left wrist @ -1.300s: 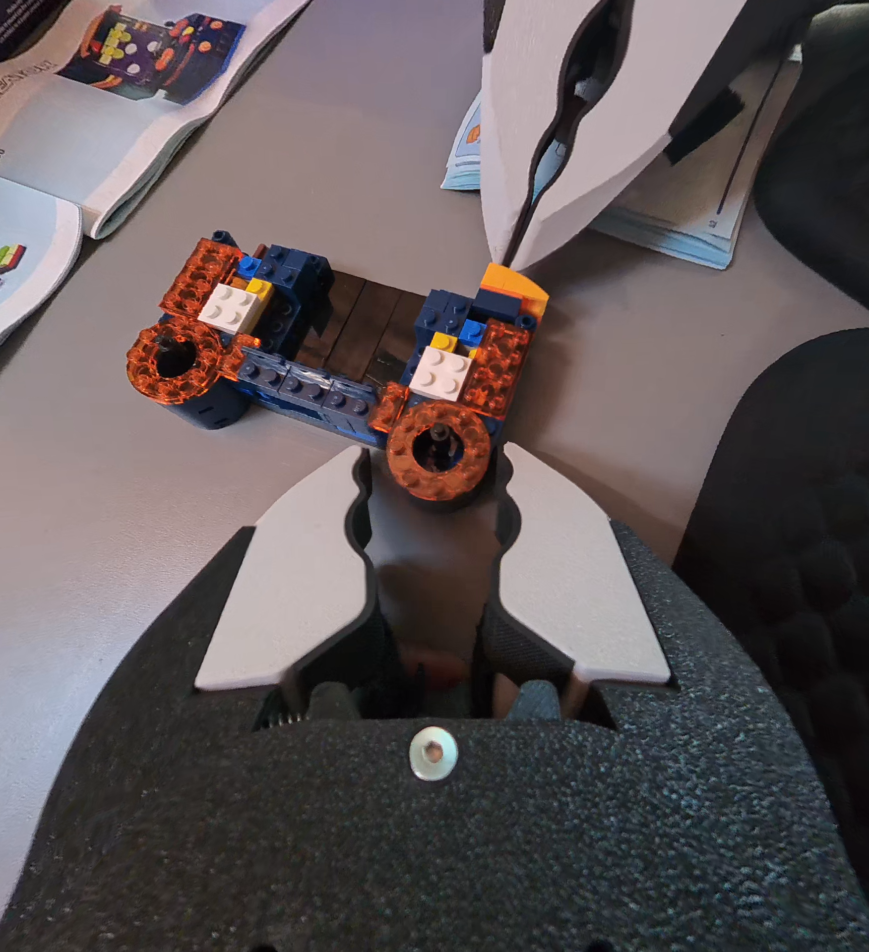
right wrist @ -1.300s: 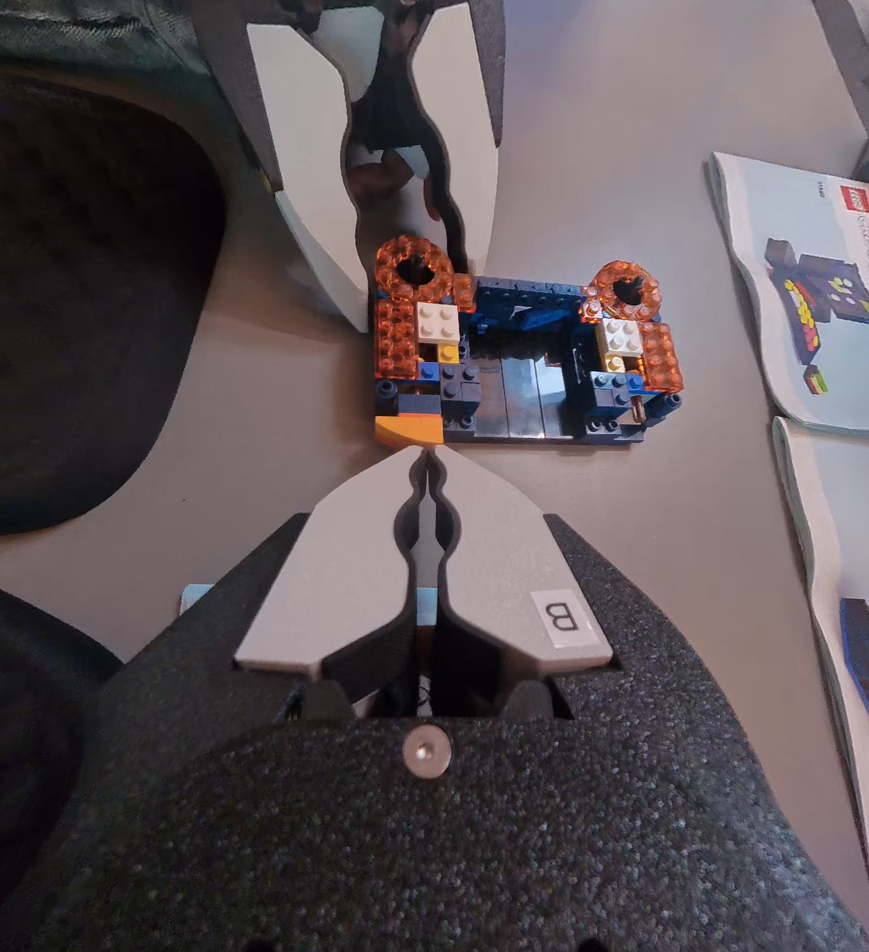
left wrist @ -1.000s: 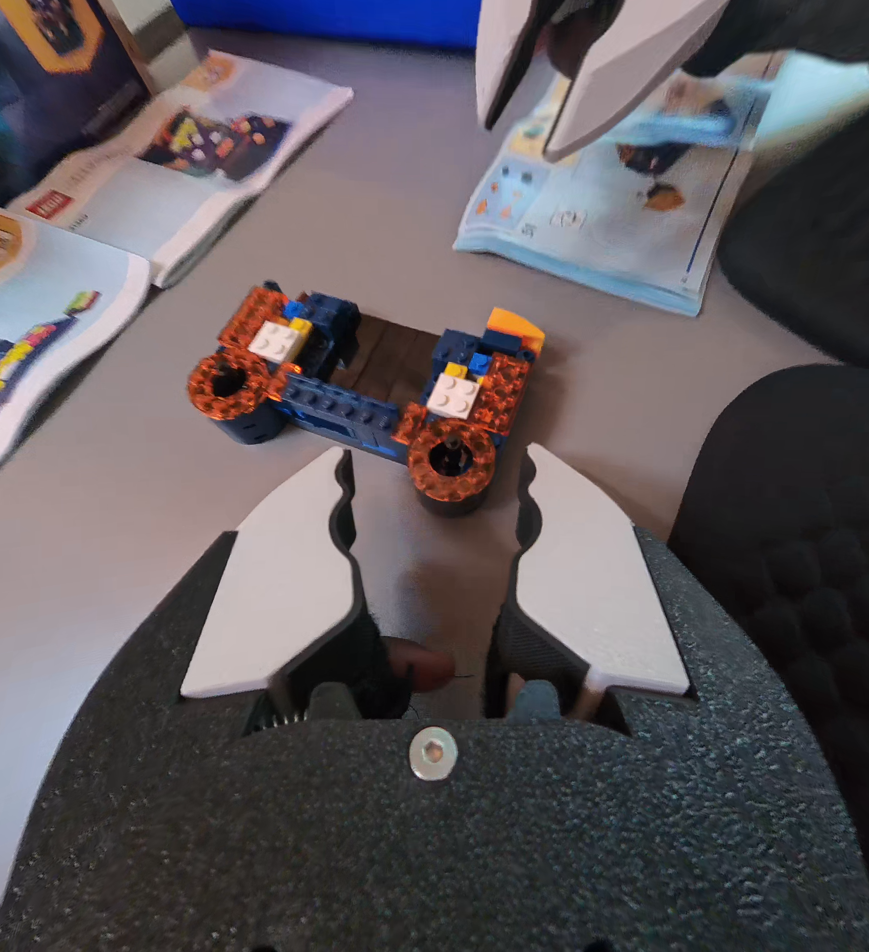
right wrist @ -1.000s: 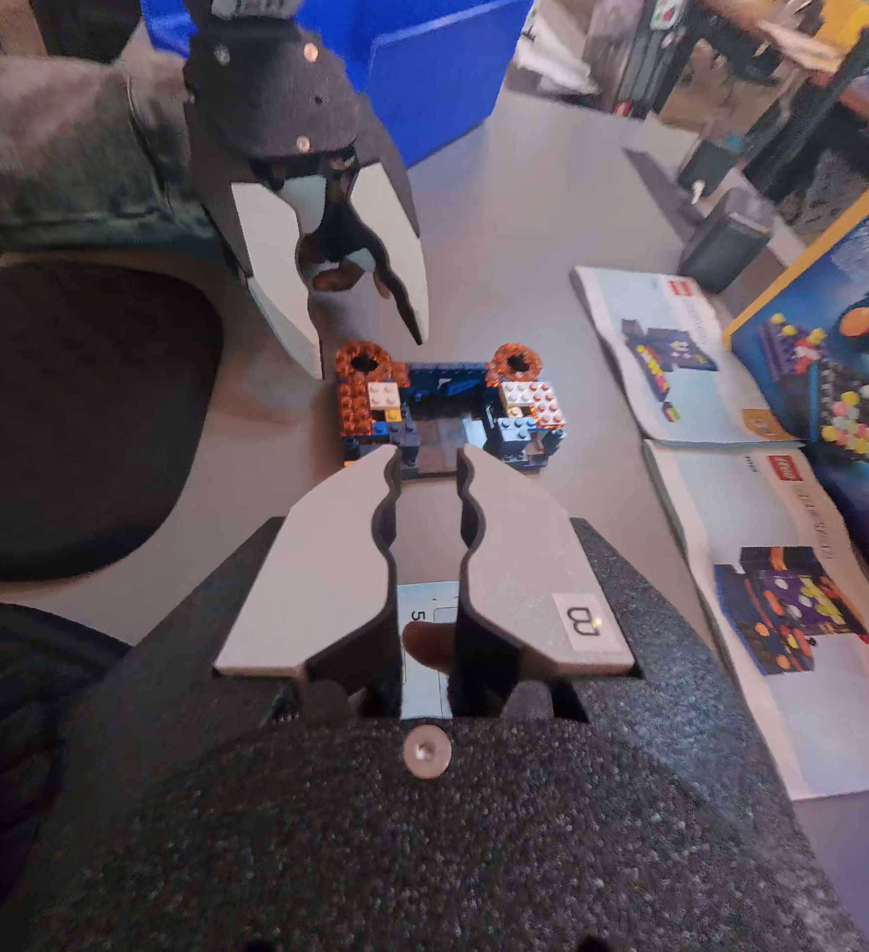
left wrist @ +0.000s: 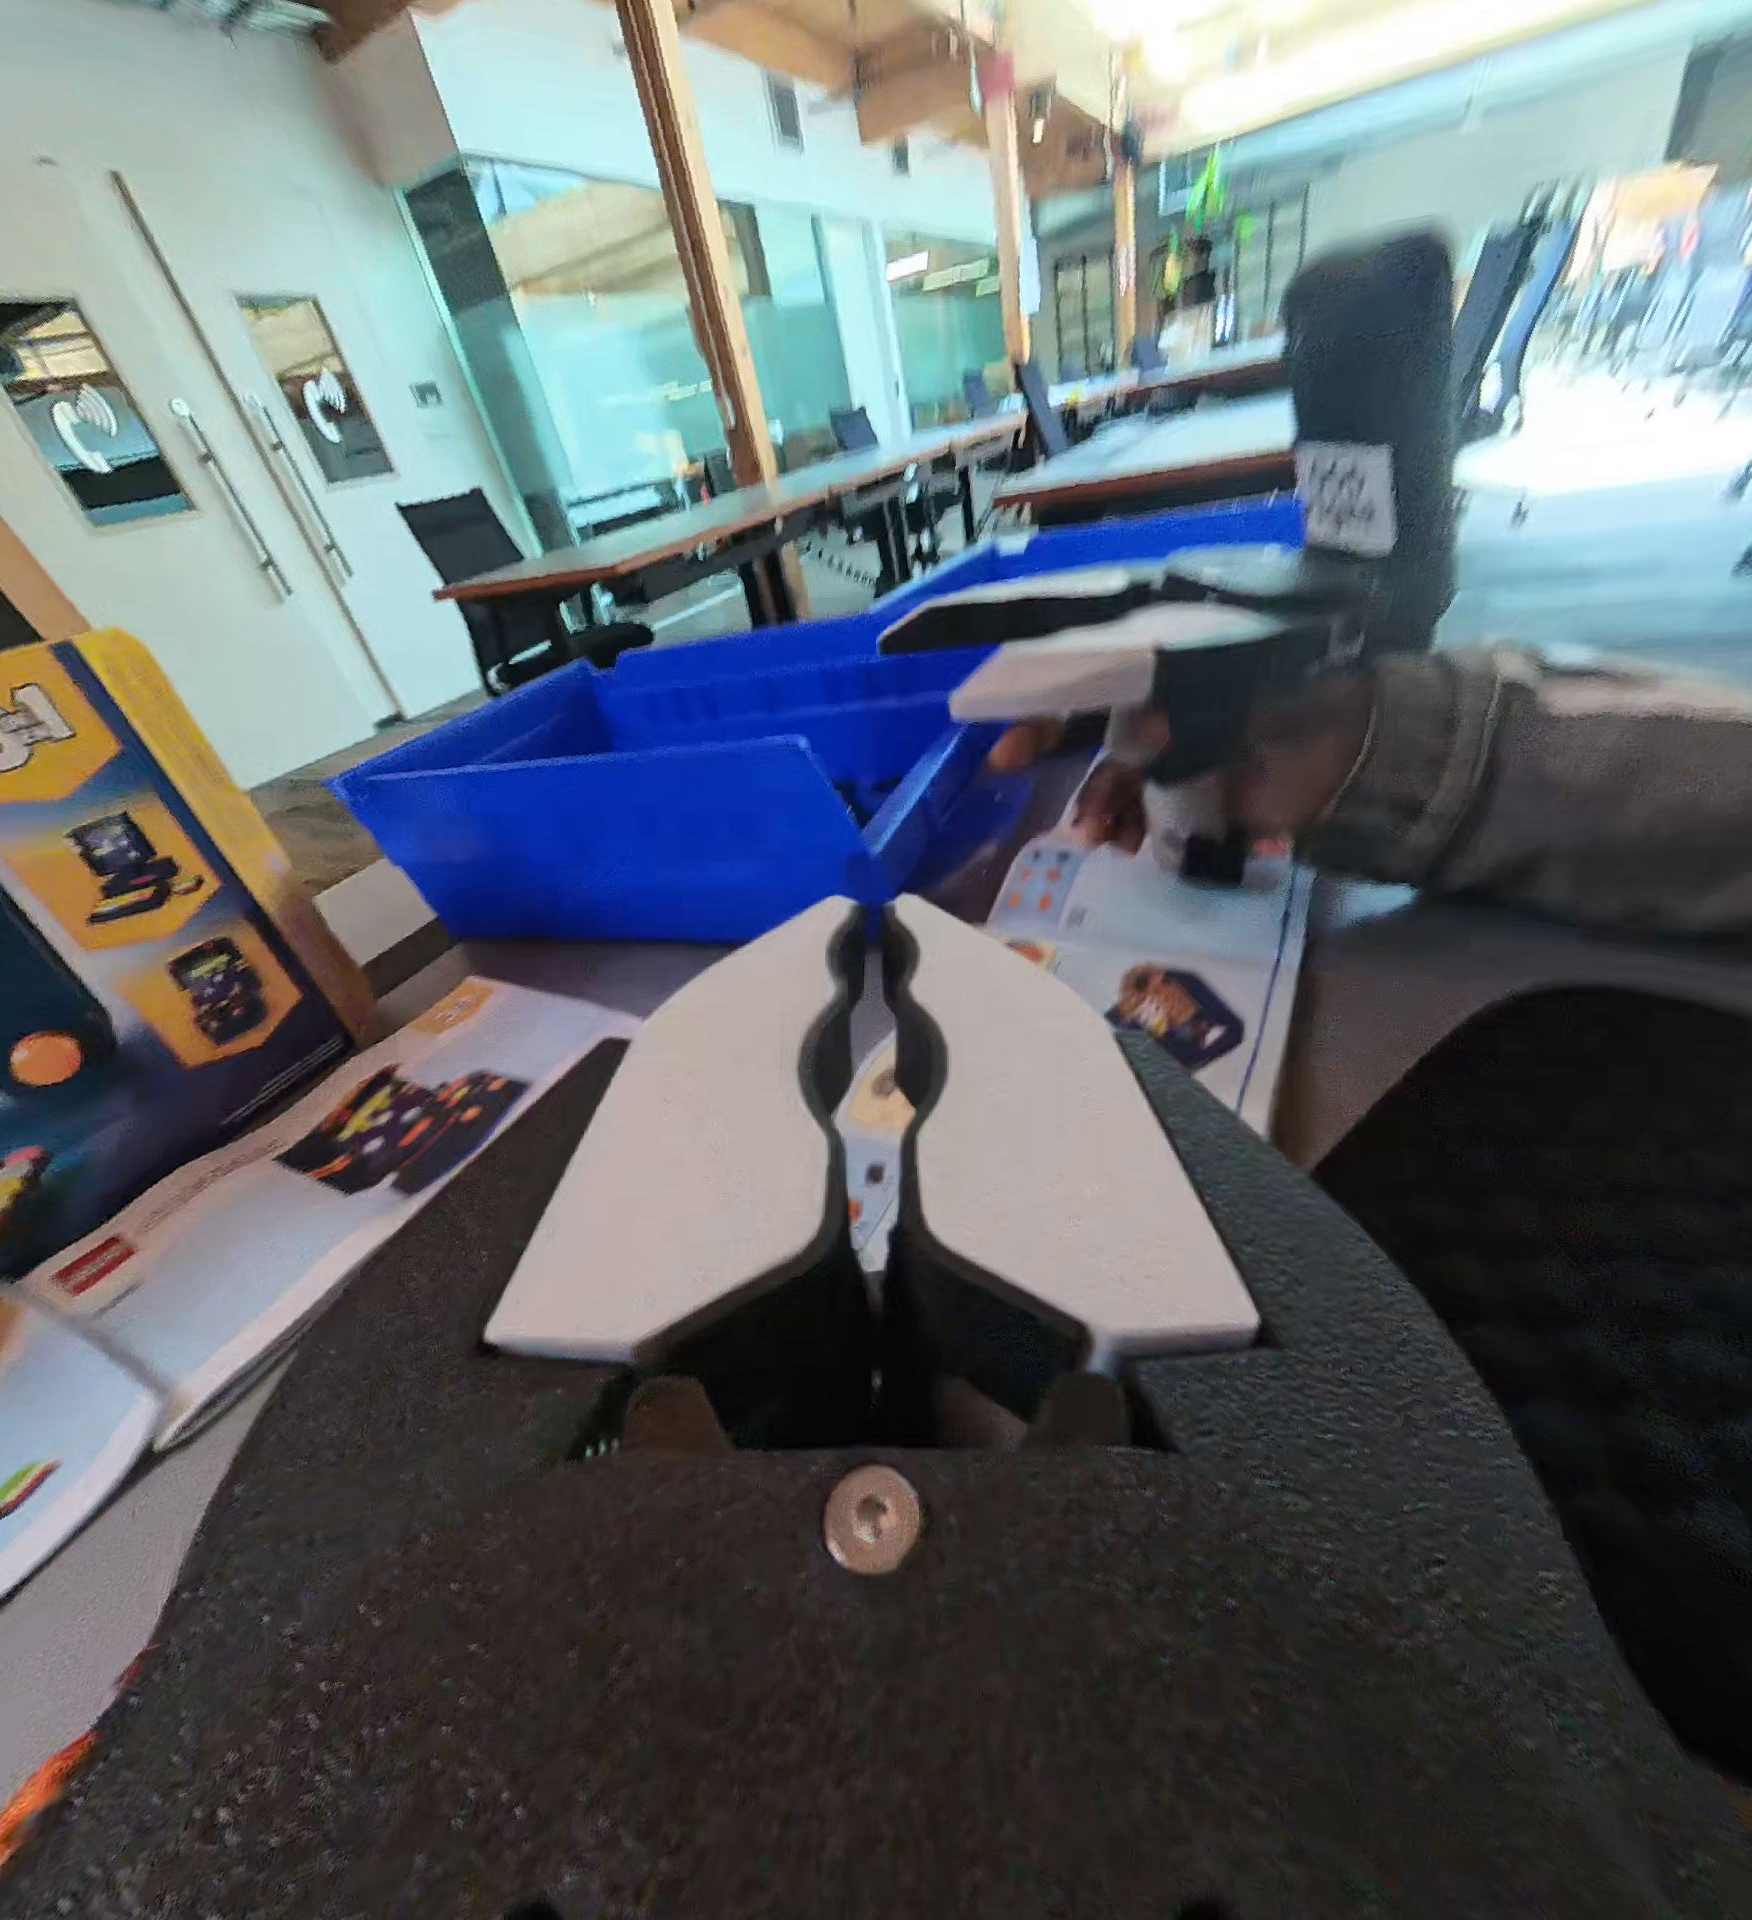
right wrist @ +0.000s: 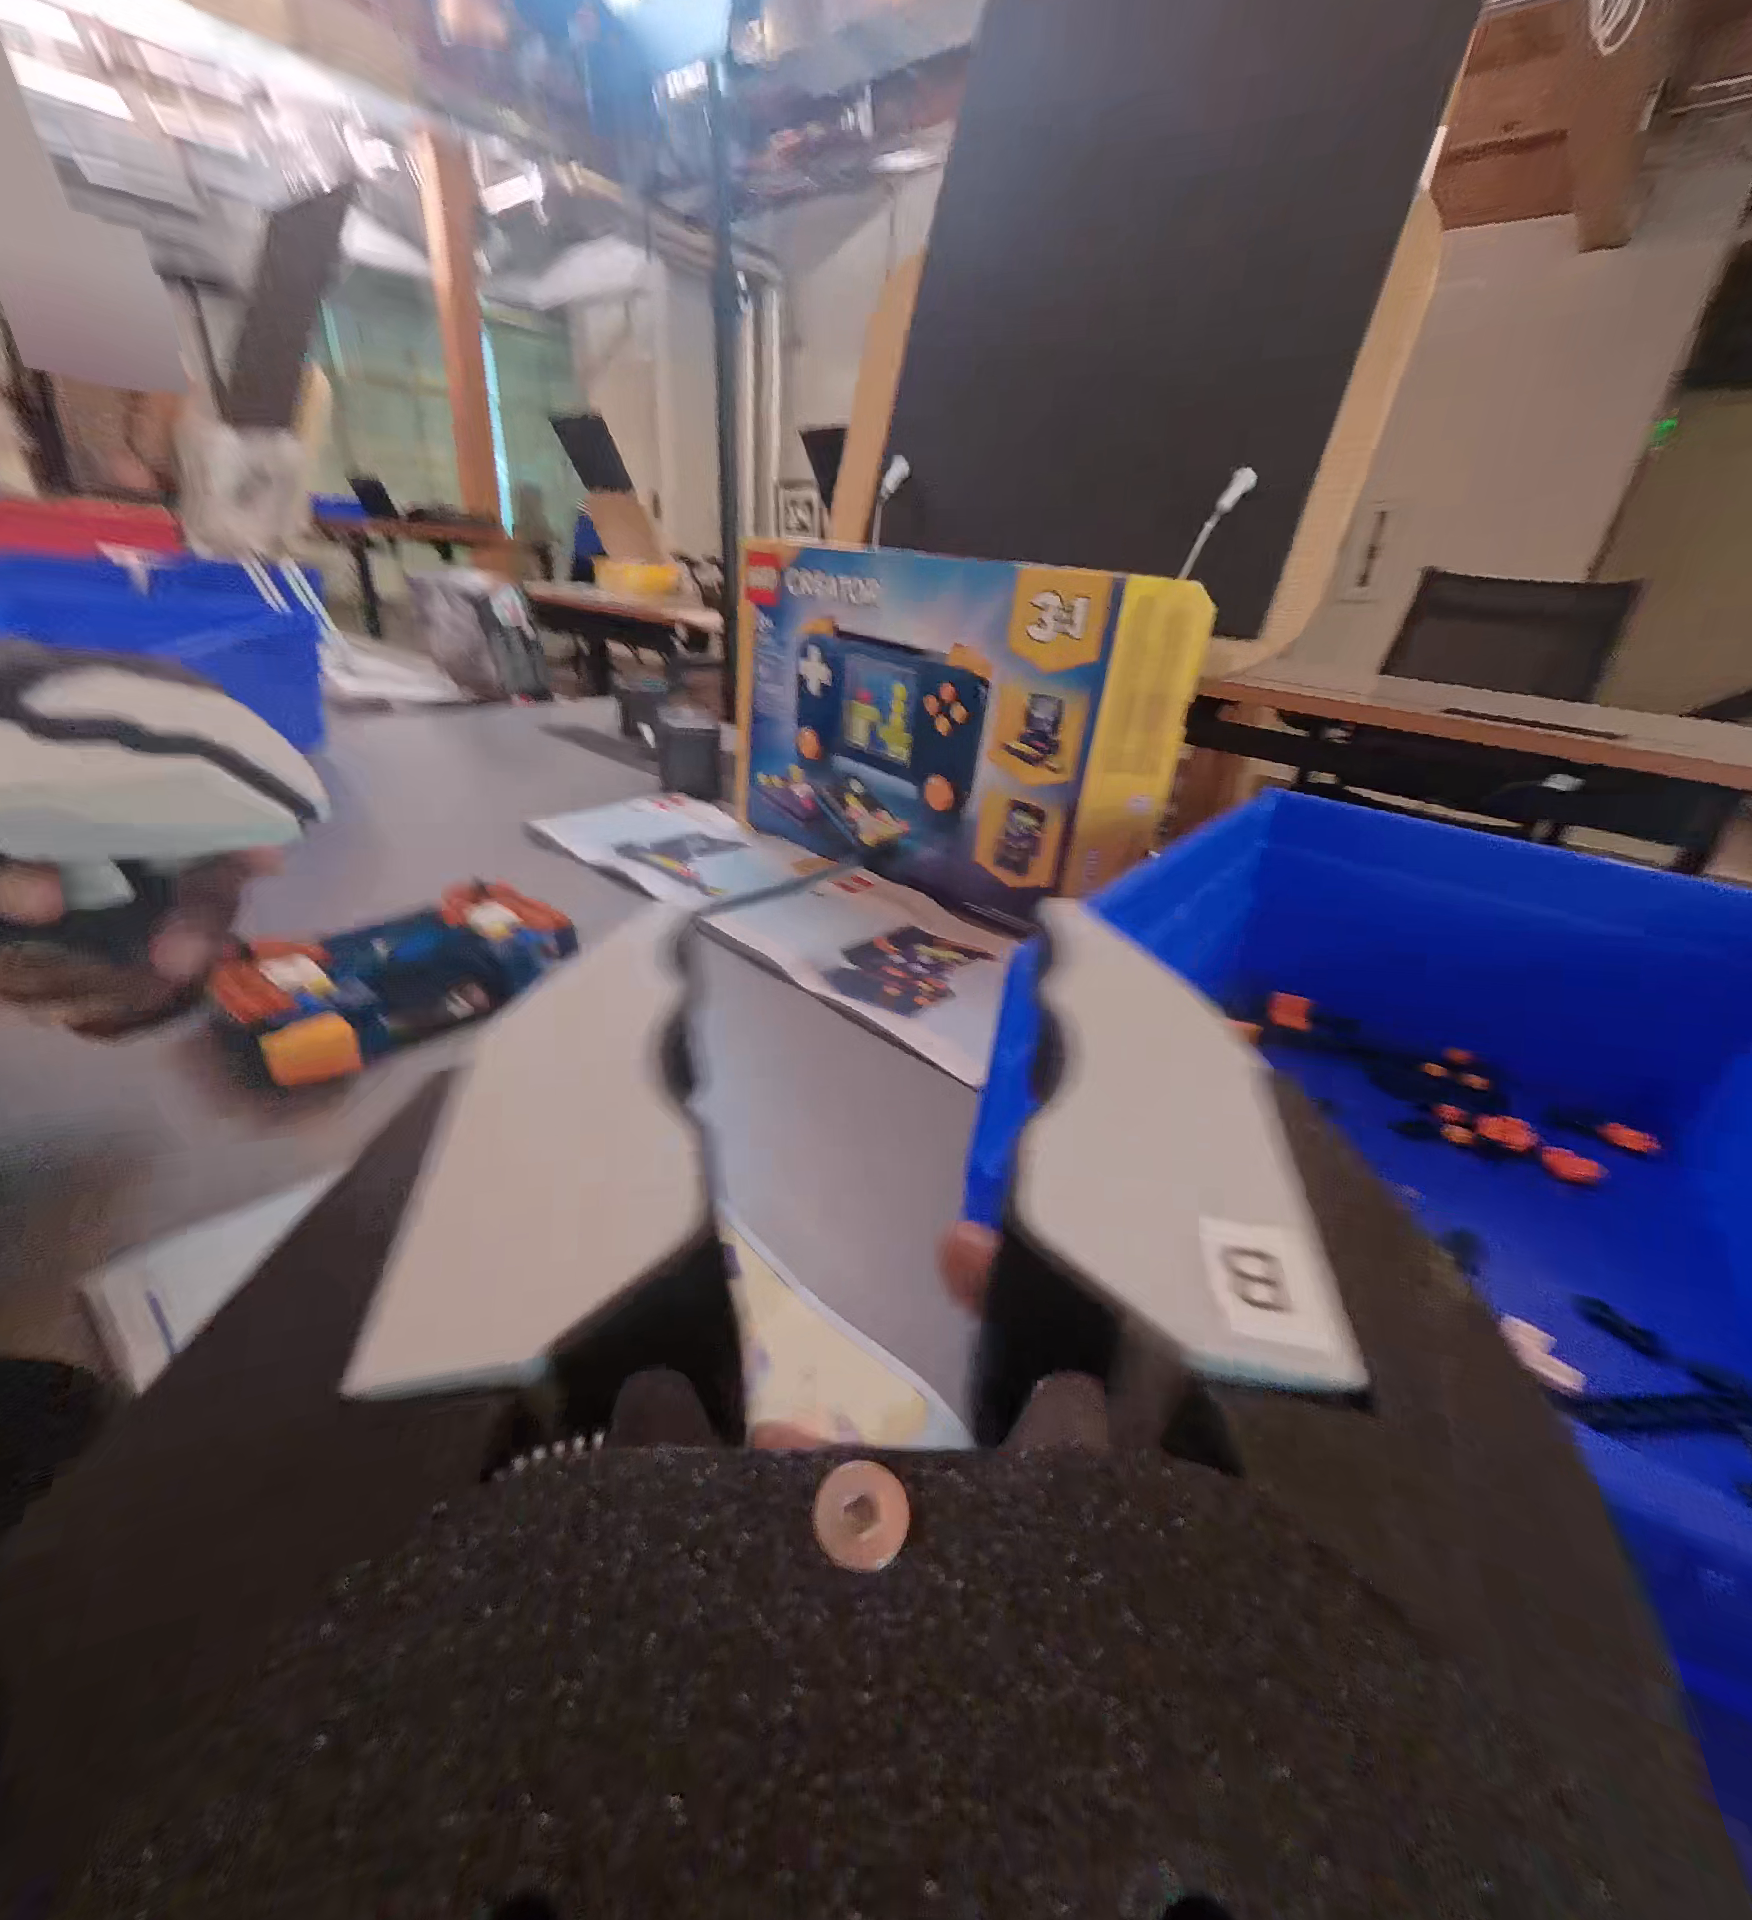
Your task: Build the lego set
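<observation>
1. Both hand-held grippers have lifted away from the brick model since the earlier frames, where they hung low right over it; each camera now looks out across the room instead of down.
2. Left hand-held gripper (left wrist: pixel 874 914): fingers closed tip to tip, with nothing between them. It hangs above the booklets (left wrist: pixel 259 1174) at the near part of the tabletop (left wrist: pixel 539 961), pointing at the corner of the blue bin (left wrist: pixel 602 821).
3. Right hand-held gripper (right wrist: pixel 867 930): jaws stand well apart and hold nothing. Its right finger (right wrist: pixel 1152 1132) lies just beside the bin's near wall (right wrist: pixel 991 1049); whether it touches is lost in blur.
4. Brick model (right wrist: pixel 389 977), dark blue with orange and white pieces, lies alone on the tabletop toward the left edge, near the left gripper's hand and apart from both sets of jaws.
5. Loose orange and dark bricks (right wrist: pixel 1506 1127) lie on the bin floor.
6. A printed toy box (right wrist: pixel 965 727) stands upright at the far side, behind the open booklets.
7. Judging from this, the model looks partly built, with bricks unused in the bin.
</observation>
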### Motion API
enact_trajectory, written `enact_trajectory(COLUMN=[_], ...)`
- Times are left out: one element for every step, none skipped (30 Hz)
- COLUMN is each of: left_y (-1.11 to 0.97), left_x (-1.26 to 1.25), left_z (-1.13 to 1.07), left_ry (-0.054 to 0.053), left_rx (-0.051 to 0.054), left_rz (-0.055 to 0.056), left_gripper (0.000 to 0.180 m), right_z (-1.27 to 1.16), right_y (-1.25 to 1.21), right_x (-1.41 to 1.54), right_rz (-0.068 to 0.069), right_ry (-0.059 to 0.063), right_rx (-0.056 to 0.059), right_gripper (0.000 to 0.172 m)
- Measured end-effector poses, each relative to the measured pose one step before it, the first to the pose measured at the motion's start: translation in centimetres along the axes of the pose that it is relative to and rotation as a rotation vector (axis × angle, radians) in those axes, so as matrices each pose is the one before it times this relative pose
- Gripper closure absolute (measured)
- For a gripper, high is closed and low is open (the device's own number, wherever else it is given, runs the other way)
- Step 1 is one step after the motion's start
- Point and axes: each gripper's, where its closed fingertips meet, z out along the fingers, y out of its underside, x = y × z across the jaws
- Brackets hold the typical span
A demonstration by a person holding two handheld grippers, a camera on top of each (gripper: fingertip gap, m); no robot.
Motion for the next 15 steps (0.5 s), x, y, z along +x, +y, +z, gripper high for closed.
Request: enact_trajectory(left_y=[0.510, 0.181, 0.035, -0.037, -0.087, -0.091, -0.013, 0.115, 0.189, 0.209, 0.179, 0.089, -0.030, -0.065, -0.066], left_x=[-0.412, -0.490, -0.338, -0.182, -0.131, -0.170, -0.192, -0.208, -0.168, -0.048, 0.103, 0.140, 0.114, 0.111, 0.040], left_z=[-0.247, -0.260, -0.223, -0.171, -0.165, -0.171, -0.136, -0.061, 0.018, 0.081, 0.081, 0.071, 0.021, 0.000, -0.017], left_ry=[-0.0282, -0.0279, -0.0098, 0.0042, 0.0060, -0.0013, -0.0092, -0.0142, -0.0140, -0.0069, 0.0042, 0.0068, 0.0044, 0.0059, 0.0032], left_rx=[-0.0292, -0.0047, 0.0049, 0.0018, -0.0003, 0.0039, 0.0028, -0.0028, -0.0056, -0.0067, -0.0083, -0.0044, 0.0021, 0.0042, 0.0034], left_rz=[0.0343, 0.0110, -0.0152, -0.0251, -0.0182, -0.0043, 0.0097, 0.0183, 0.0133, -0.0002, -0.0096, -0.0110, -0.0070, -0.0034, -0.0049], left_gripper=[0.180, 0.180, 0.180, 0.180, 0.180, 0.180, 0.179, 0.177, 0.176, 0.174, 0.174, 0.173, 0.172, 0.171, 0.169], right_z=[-0.340, -0.304, -0.206, -0.186, -0.138, -0.125, -0.113, -0.109, -0.078, -0.066, -0.055, -0.061, -0.071, -0.087, -0.093], right_y=[0.338, 0.078, -0.050, 0.088, 0.217, 0.220, 0.190, 0.128, 0.079, 0.024, -0.089, -0.220, -0.352, -0.446, -0.530], right_x=[0.304, 0.435, 0.418, 0.281, 0.176, 0.181, 0.240, 0.297, 0.300, 0.228, 0.218, 0.065, -0.059, -0.138, -0.183], right_rz=[-0.0515, -0.0462, -0.0296, -0.0028, 0.0214, 0.0314, 0.0295, 0.0239, 0.0187, 0.0180, 0.0200, 0.0195, 0.0189, 0.0173, 0.0123], right_ry=[0.0176, 0.0305, 0.0291, 0.0156, 0.0030, 0.0013, 0.0030, 0.0066, 0.0066, 0.0038, 0.0051, -0.0015, -0.0087, -0.0122, -0.0142], right_rx=[-0.0290, -0.0133, -0.0042, -0.0151, -0.0239, -0.0195, -0.0108, -0.0041, 0.0003, 0.0030, 0.0080, 0.0171, 0.0255, 0.0322, 0.0367], right_gripper=[0.150, 0.172, 0.172, 0.172, 0.172, 0.172, 0.172, 0.172, 0.172, 0.172, 0.171, 0.169, 0.166, 0.163, 0.159])
